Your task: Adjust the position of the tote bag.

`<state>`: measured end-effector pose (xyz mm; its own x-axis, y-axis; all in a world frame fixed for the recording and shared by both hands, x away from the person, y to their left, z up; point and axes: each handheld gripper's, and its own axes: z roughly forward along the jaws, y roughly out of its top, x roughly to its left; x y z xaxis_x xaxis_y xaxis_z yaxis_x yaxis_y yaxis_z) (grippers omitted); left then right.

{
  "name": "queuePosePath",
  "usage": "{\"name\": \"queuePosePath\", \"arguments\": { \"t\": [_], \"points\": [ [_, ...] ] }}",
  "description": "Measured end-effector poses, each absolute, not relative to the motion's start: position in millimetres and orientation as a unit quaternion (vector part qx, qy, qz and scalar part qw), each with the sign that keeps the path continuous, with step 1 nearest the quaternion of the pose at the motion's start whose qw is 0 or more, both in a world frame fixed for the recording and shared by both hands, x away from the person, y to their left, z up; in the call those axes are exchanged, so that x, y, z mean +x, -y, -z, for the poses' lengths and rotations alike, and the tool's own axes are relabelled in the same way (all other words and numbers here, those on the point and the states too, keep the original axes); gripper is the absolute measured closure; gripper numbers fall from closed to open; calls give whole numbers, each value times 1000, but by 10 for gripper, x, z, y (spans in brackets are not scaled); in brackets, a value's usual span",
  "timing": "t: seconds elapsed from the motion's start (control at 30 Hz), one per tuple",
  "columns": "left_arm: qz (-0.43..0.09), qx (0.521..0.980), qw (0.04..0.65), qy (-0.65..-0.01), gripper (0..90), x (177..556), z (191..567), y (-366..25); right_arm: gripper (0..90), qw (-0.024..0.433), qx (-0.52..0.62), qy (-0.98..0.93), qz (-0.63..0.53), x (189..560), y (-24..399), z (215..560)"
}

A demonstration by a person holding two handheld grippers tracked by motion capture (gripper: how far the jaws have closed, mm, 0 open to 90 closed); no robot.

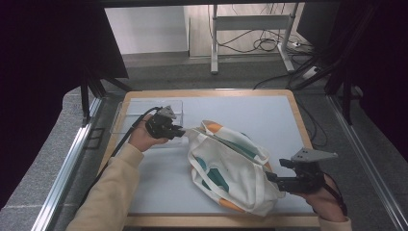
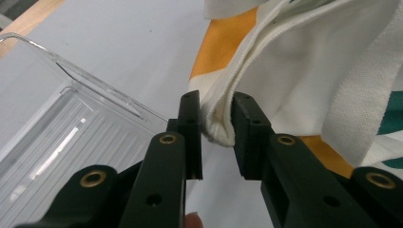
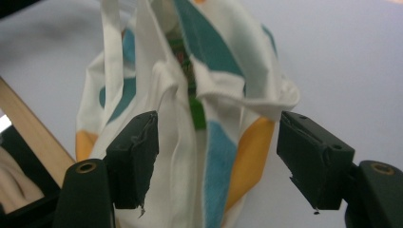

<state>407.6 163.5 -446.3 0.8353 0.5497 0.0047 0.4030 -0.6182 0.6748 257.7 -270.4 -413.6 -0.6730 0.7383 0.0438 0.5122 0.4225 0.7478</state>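
Canvas tote bag [image 1: 230, 166] lies slumped on the bench [image 1: 269, 113]; left tool [image 1: 181, 130] clamps its rim, right tool [image 1: 270, 178] gapes beside it, lifting undone.

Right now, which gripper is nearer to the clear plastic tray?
Left. The left gripper sits right beside the clear tray, pinching the tote bag; the right gripper is across the bag.

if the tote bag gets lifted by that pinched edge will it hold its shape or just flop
Probably flop: the tote bag lies slumped in soft folds, and its hem buckles between the left tongs. It looks light for its size, thin cotton lying almost flat. The loose strap would likely dangle, and something green showing inside the mouth may shift or slide out if it tips.
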Motion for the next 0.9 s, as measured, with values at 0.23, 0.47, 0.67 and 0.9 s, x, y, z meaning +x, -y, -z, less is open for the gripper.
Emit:
{"name": "queuePosePath", "arguments": {
  "t": [0.23,0.47,0.67,0.9],
  "points": [
    [-106,891,348,-271,757,4074,4462,-1635,320,159,375,-844,-349,2536,2649,4254],
    [-106,893,347,-267,758,4073,4462,-1639,444,161,366,-861,-315,2547,2559,4348],
    [-96,890,354,-272,759,4043,4453,-1643,762,164,373,-857,-314,2583,2577,4400],
    [-104,893,346,-268,762,4002,4422,-1634,839,153,373,-858,-319,2606,2616,4399]
  ]
}}
